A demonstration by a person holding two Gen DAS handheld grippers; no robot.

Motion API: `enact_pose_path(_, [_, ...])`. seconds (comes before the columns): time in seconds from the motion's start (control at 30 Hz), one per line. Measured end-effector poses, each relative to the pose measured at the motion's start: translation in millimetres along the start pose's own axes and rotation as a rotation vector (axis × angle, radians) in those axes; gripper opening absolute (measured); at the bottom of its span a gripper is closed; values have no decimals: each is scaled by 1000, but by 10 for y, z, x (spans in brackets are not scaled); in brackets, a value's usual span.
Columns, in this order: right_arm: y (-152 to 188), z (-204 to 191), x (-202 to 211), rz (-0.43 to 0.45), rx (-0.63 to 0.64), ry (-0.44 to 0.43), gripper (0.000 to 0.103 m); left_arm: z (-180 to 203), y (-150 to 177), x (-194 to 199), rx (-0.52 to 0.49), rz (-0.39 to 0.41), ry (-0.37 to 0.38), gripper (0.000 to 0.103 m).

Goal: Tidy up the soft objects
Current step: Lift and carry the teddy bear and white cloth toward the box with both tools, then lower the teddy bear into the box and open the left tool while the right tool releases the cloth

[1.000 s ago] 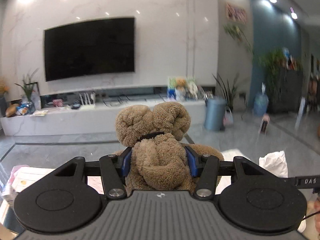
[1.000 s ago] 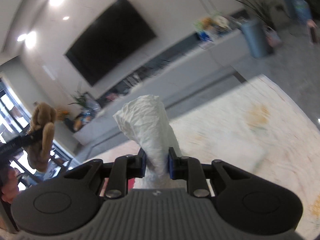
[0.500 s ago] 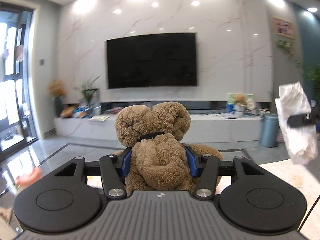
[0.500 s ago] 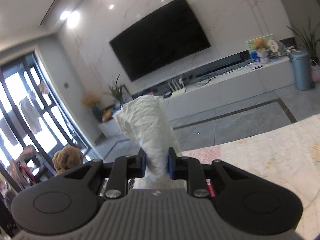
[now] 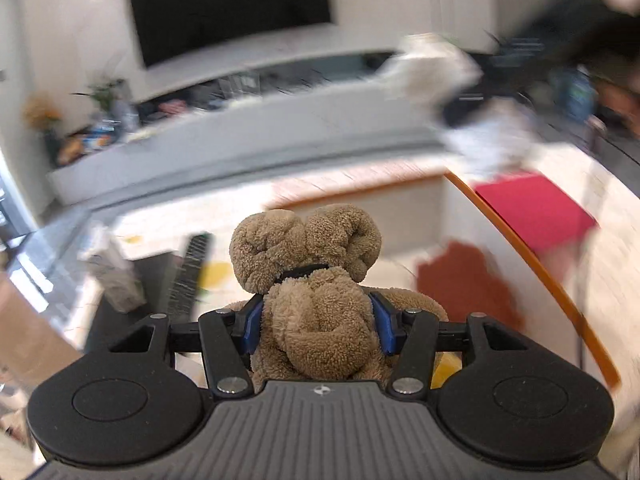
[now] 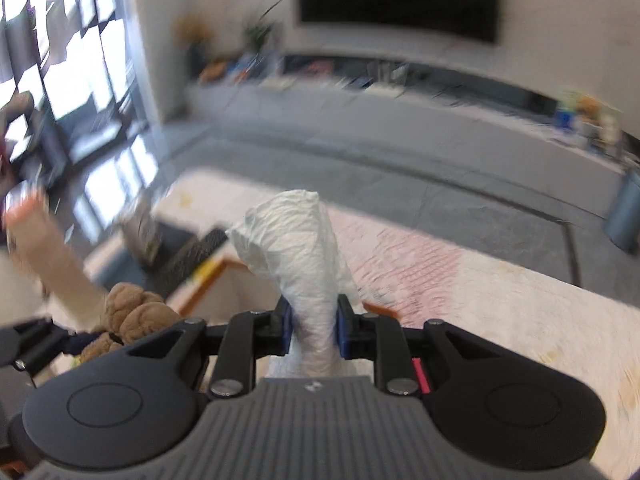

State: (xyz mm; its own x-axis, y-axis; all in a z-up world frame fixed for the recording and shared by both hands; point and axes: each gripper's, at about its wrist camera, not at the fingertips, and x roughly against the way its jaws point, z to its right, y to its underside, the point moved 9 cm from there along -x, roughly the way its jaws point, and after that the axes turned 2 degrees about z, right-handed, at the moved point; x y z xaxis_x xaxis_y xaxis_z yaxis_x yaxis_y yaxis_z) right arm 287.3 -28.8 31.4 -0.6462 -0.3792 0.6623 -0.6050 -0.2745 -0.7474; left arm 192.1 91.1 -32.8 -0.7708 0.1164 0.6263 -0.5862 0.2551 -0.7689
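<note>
My left gripper (image 5: 318, 322) is shut on a brown teddy bear (image 5: 312, 280), held above an open box with an orange rim (image 5: 520, 248). The bear also shows at the lower left of the right wrist view (image 6: 132, 316). My right gripper (image 6: 312, 330) is shut on a crumpled white cloth (image 6: 296, 248), held upright over the same box's corner (image 6: 204, 284). In the left wrist view the cloth (image 5: 436, 68) and the right gripper appear blurred at the upper right.
A dark red cloth (image 5: 464, 284) lies inside the box and a red flat item (image 5: 532, 208) rests on its right rim. A black keyboard (image 5: 188, 276) and a bag (image 5: 116, 276) lie to the left on a pale rug (image 6: 500, 292). A TV wall stands behind.
Both grippers have tilted down and swung over the orange-rimmed box, which was out of view before. The right gripper with the cloth has moved closer to the bear. Both grips are unchanged.
</note>
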Motion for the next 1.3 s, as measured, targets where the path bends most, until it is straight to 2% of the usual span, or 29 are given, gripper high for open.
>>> enact_pose_path(0.07, [61,-51,-305,-70,102,-41,20,88,66,-29,-37,-13,44,62])
enact_pose_path(0.13, [198,-138,-594,-160,292,-47,20,111,152,-51,-54,-23,29,62])
enact_pose_path(0.2, [253,-164,-846,-191,441,28,20,167,151,-79,-49,-28,41,61])
enact_pose_path(0.23, [290,-178,-918,-193,506,24,20,172,149,-74,-50,-31,44,61])
enact_pose_path(0.3, [355,-222,-1029,-198,590,-42,20,172,140,-65,-64,-39,38,62])
enact_pose_path(0.37, [423,-254,-1130,-242,646,-75,20,123,152,-142,-82,-56,40,62])
enact_pose_path(0.53, [543,-263,-1411,-351,713,-31,19,137,259,-305,-114,-99,18,62])
enact_pose_path(0.67, [662,-273,-1573,-400,828,31,18,198,304,-364,-166,-113,-7,62])
enact_pose_path(0.83, [755,-252,-1783,-417,860,109,19,271,371,-459,-199,-149,-25,62])
enact_pose_path(0.9, [769,-235,-1826,-412,869,129,25,269,386,-484,-197,-164,-30,63])
enact_pose_path(0.93, [784,-234,-1837,-423,871,125,32,262,390,-487,-197,-168,-34,63])
enact_pose_path(0.97, [802,-245,-1832,-438,869,112,46,264,391,-484,-199,-170,-40,66])
enact_pose_path(1.0, [790,-265,-1826,-451,866,99,53,262,390,-479,-202,-168,-50,68])
enact_pose_path(1.03, [769,-270,-1786,-453,859,92,65,254,386,-484,-201,-168,-57,69])
enact_pose_path(1.13, [635,-280,-1643,-423,798,100,84,254,327,-434,-186,-126,-63,77])
enact_pose_path(1.2, [525,-304,-1528,-376,751,91,95,240,245,-351,-151,-69,-53,89])
enact_pose_path(1.23, [446,-322,-1451,-326,746,94,101,224,200,-304,-130,-40,-46,89])
enact_pose_path(1.3, [293,-338,-1310,-220,757,125,101,206,121,-214,-90,13,-22,96])
